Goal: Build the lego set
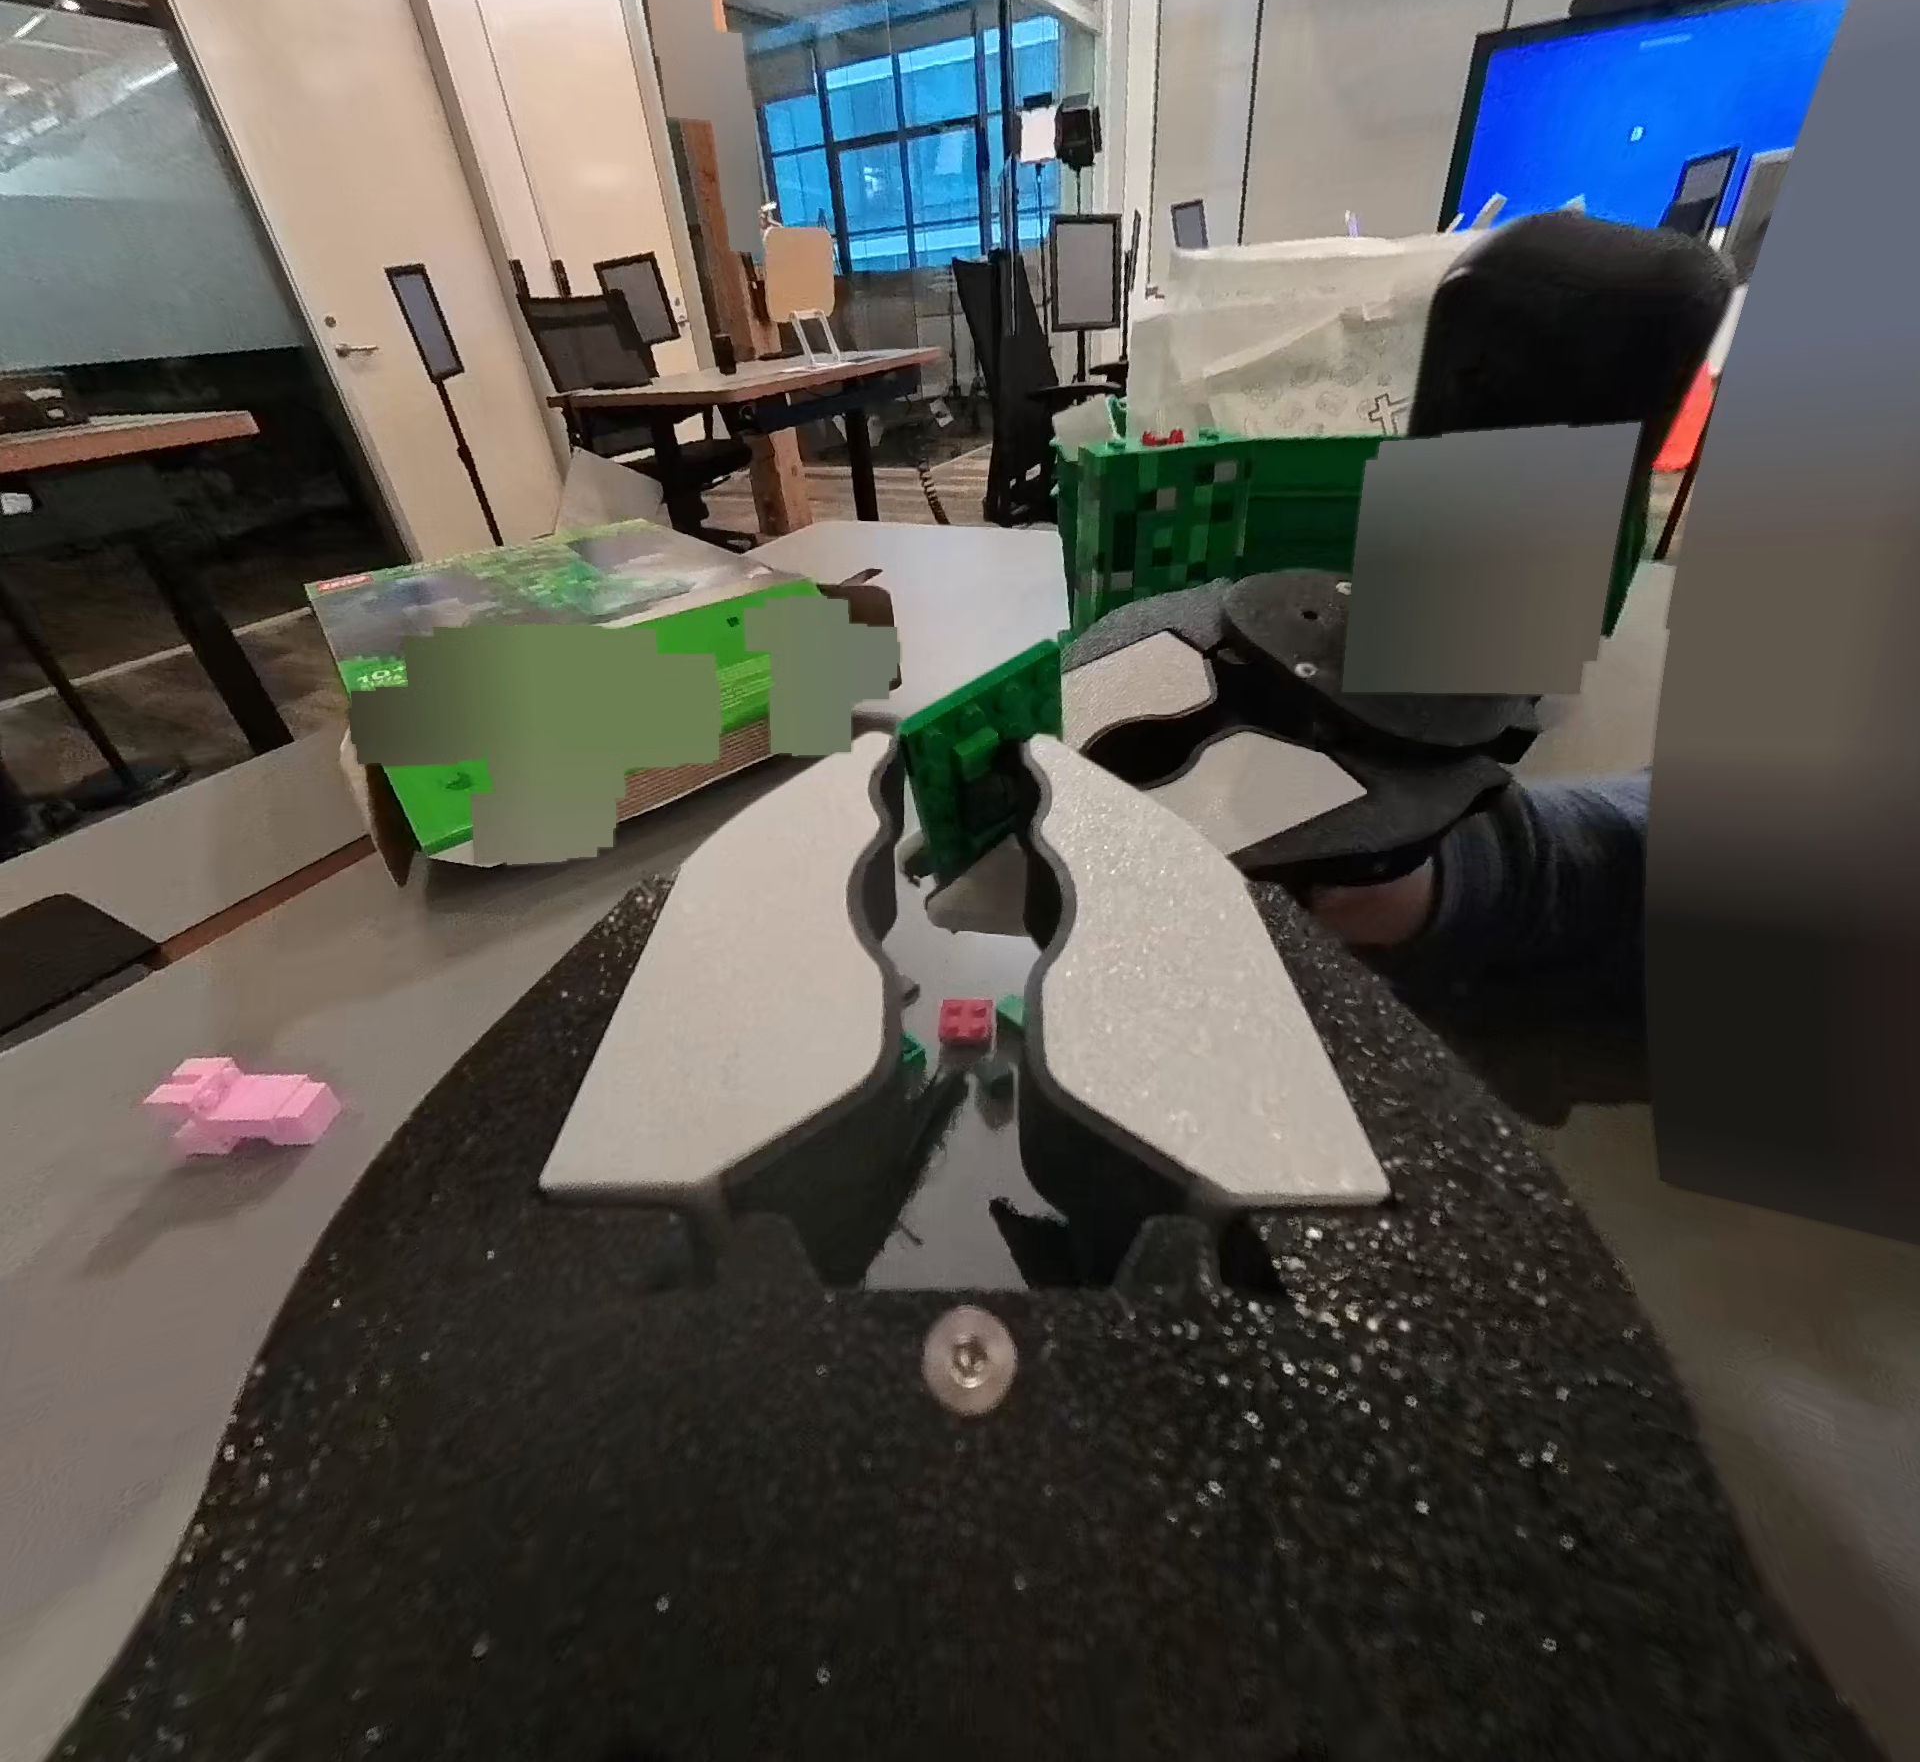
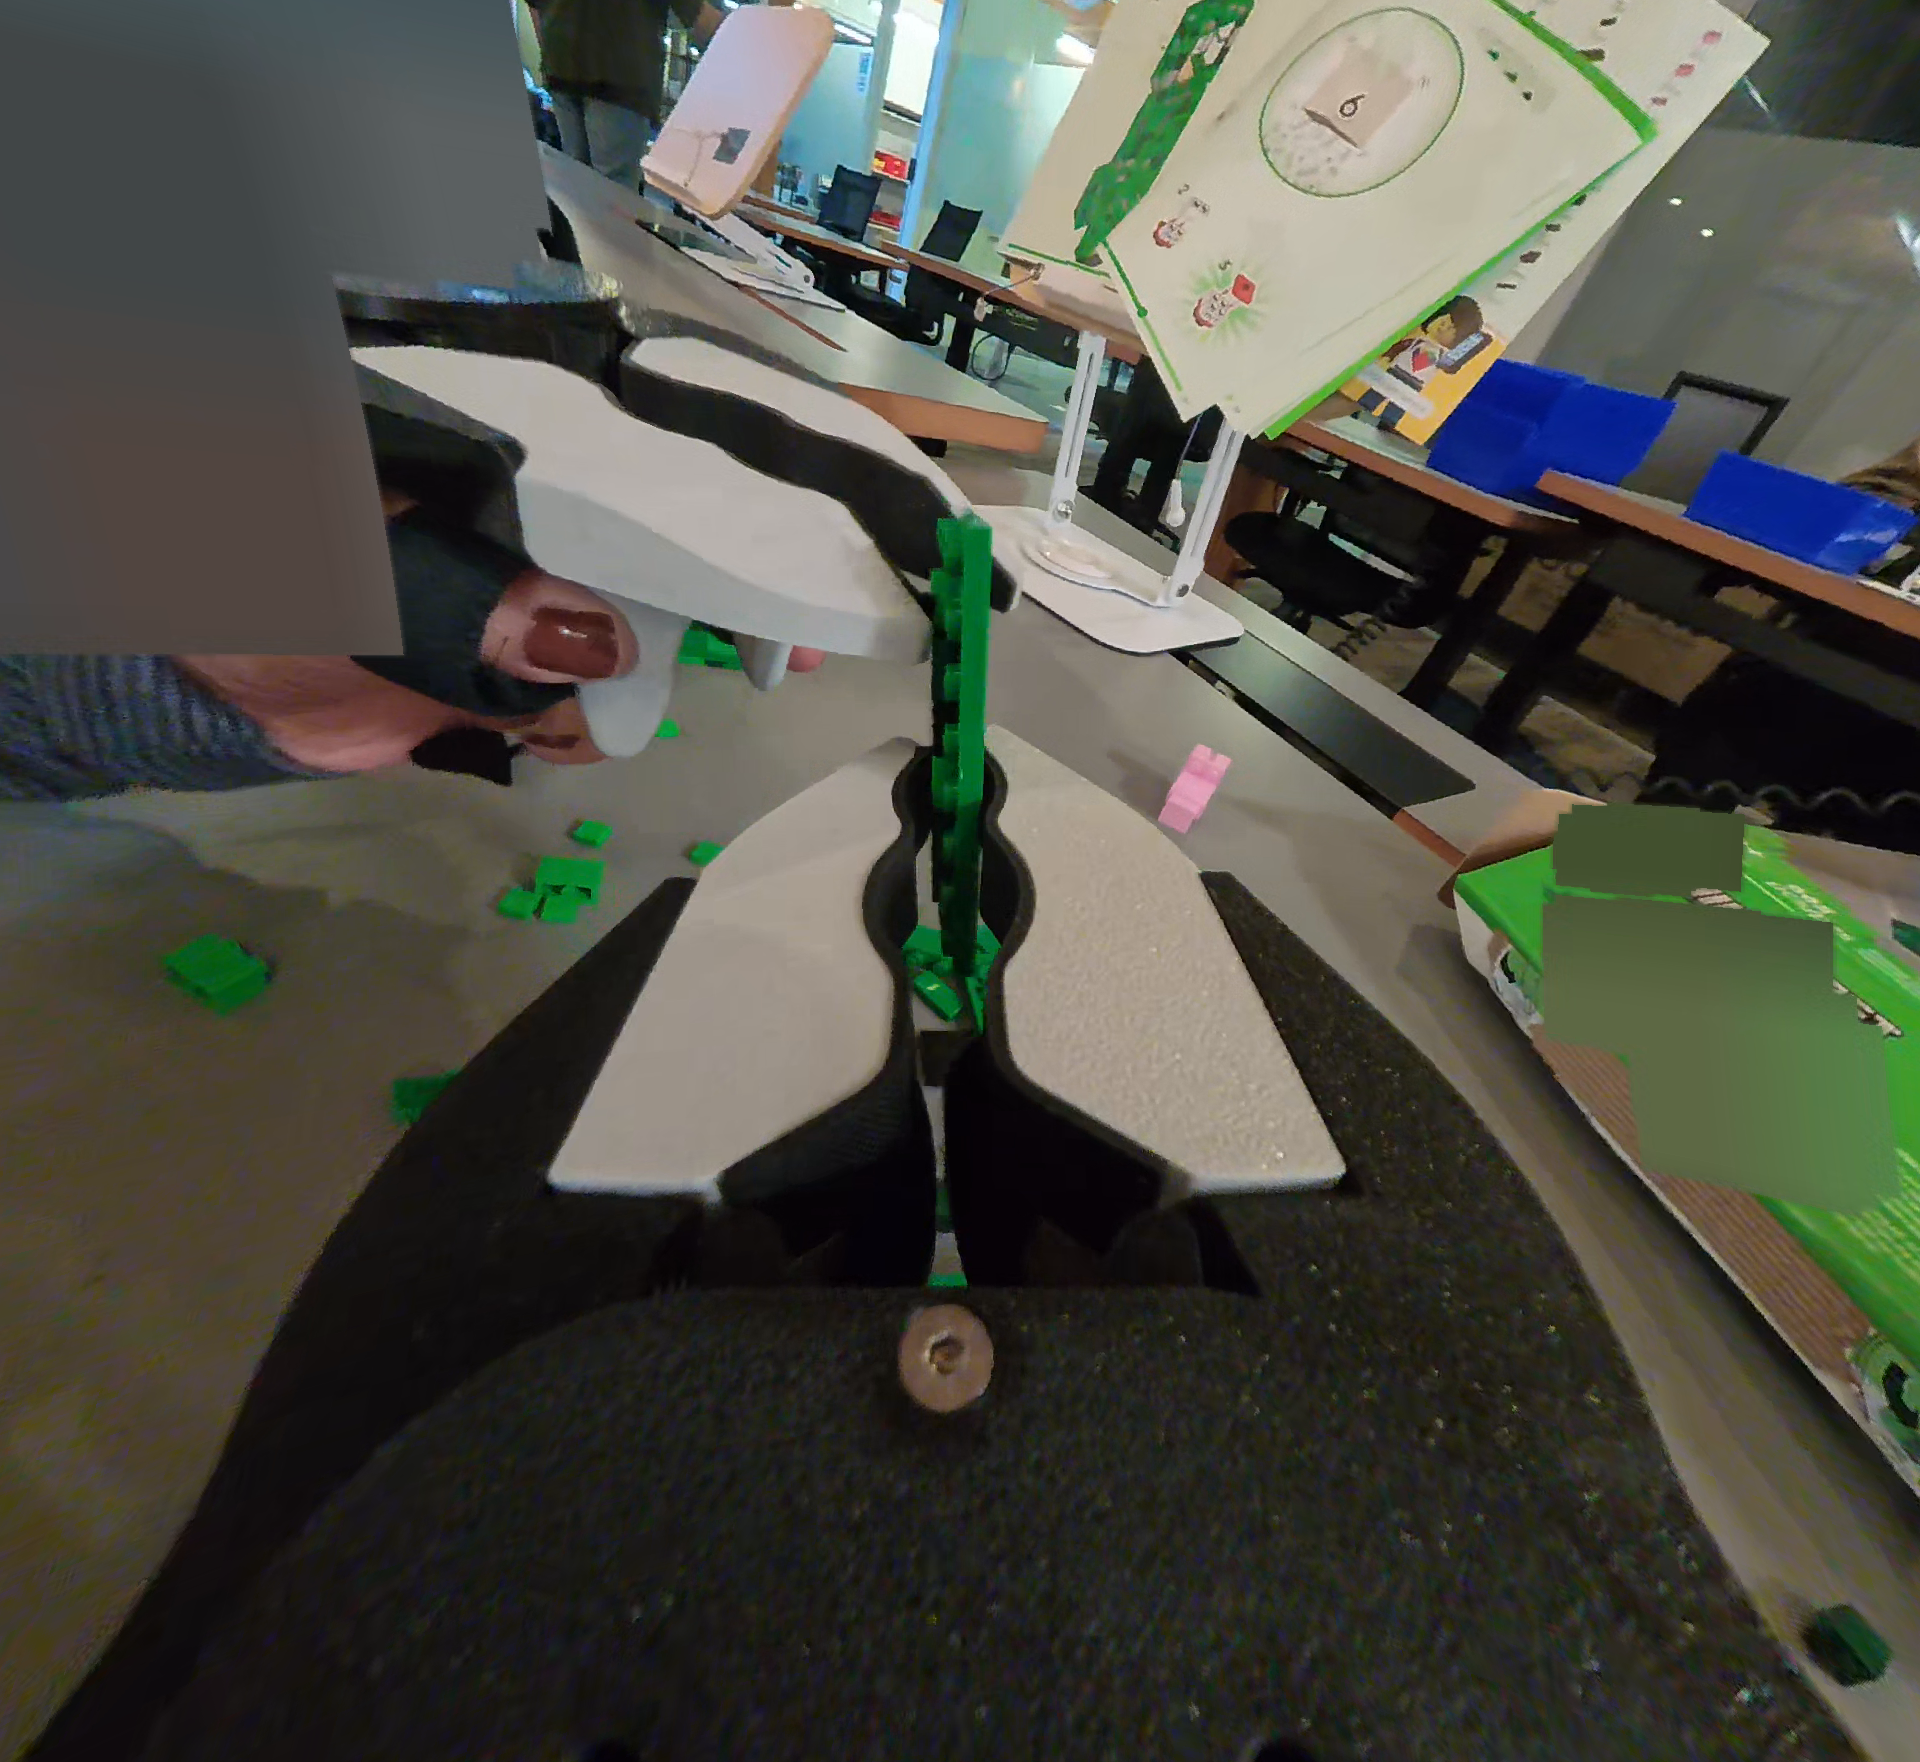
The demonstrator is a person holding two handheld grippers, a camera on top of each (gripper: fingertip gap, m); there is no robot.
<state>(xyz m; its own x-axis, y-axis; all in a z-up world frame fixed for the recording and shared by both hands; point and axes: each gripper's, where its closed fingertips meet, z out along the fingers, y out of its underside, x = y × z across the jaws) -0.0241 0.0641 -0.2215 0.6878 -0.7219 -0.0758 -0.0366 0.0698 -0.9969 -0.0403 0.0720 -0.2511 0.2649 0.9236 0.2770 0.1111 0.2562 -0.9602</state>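
Note:
A green studded plate (image 1: 971, 746) with small green pieces on it is held upright between both grippers above the grey table (image 1: 156, 1349). My left gripper (image 1: 961, 767) is shut on one part of it. My right gripper (image 1: 1075, 725) comes in from the right and grips its far edge. In the right wrist view the plate (image 2: 961, 673) shows edge-on, with my right gripper (image 2: 956, 762) shut on its lower part. My left gripper (image 2: 961, 595) clamps its top from the left. A red brick (image 1: 966, 1021) and small green bits lie below on the table.
A pink pig figure (image 1: 244, 1104) (image 2: 1193, 785) and the green set box (image 1: 582, 663) (image 2: 1704, 1037) lie on the table. A green pixel-pattern build (image 1: 1174, 517) stands behind. Loose green pieces (image 2: 561, 886) are scattered at the left. An instruction booklet (image 2: 1351, 174) sits on a white stand. Left and right tips are no more than a few centimetres apart. The pink pig figure (image 1: 244, 1104) lies around 20 cm away from my right fingertips.

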